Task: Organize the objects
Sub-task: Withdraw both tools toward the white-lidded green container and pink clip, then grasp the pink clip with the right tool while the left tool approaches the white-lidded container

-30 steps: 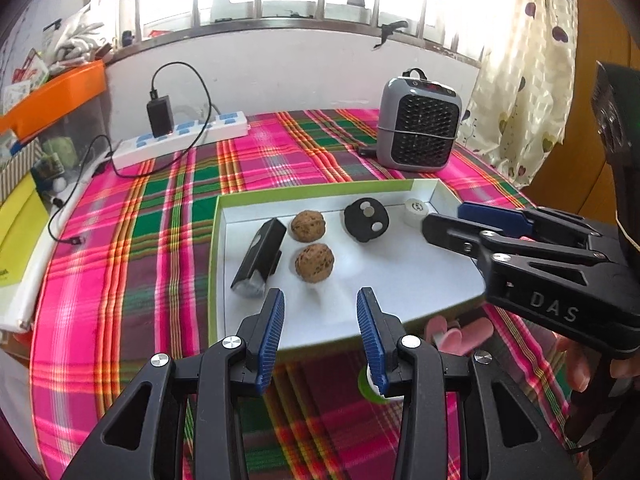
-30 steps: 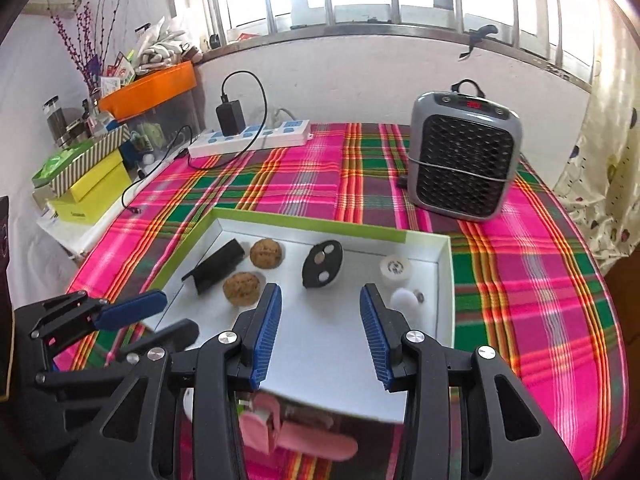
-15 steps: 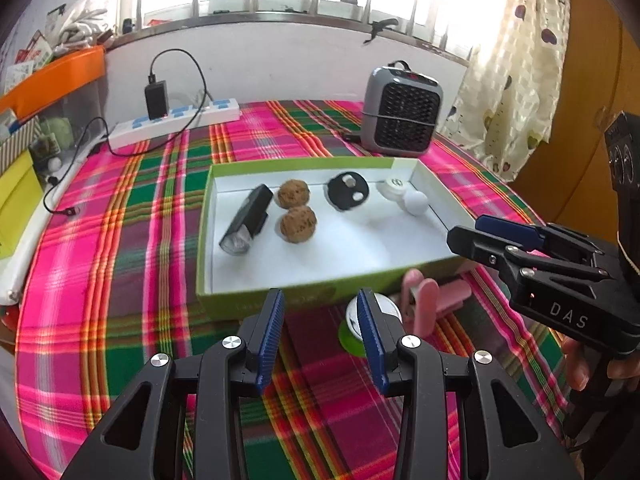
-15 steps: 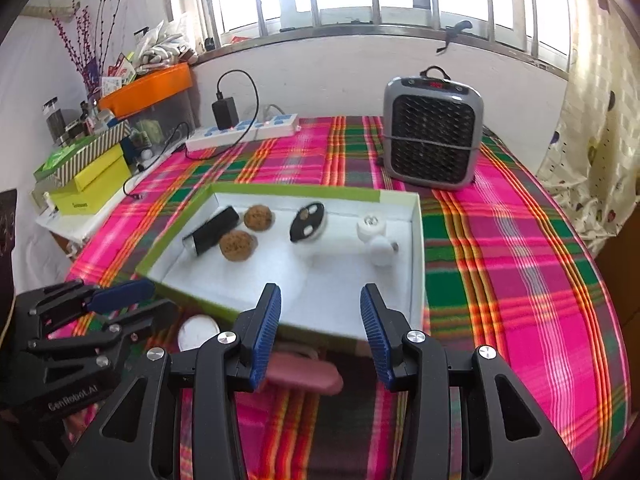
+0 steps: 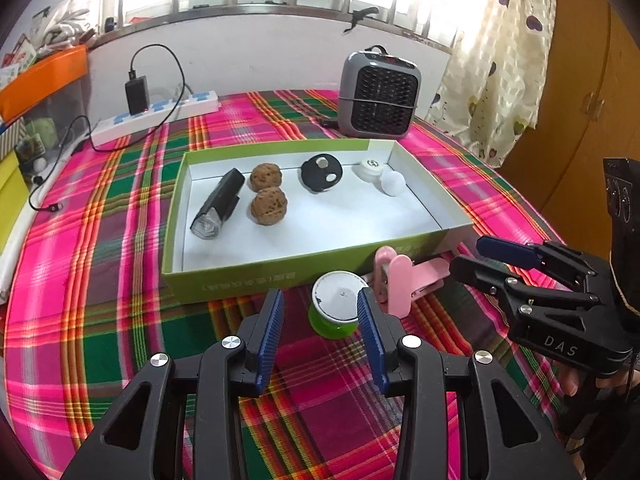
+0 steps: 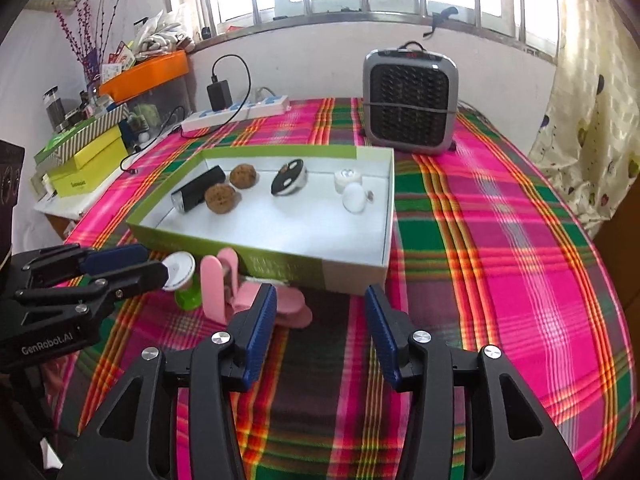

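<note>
In front of the green tray (image 5: pixel 280 276), on the plaid desk (image 5: pixel 100 280), your left hand-held gripper (image 5: pixel 320 322) is hovering open around the white-lidded green jar (image 5: pixel 335 308) at twelve o'clock. Your right hand-held gripper (image 6: pixel 318 326) is opening, empty, the pink clip (image 6: pixel 240 296) at ten o'clock.

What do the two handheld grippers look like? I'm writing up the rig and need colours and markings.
Both are black plastic with silver screws and triangular cut-outs in the finger arms. Each has two fingers lined with ribbed blue pads. The left gripper carries white "GenRobot.AI" lettering on its side, seen from the right camera; the right gripper reads "DAS". No cables or sleeves show.
</note>
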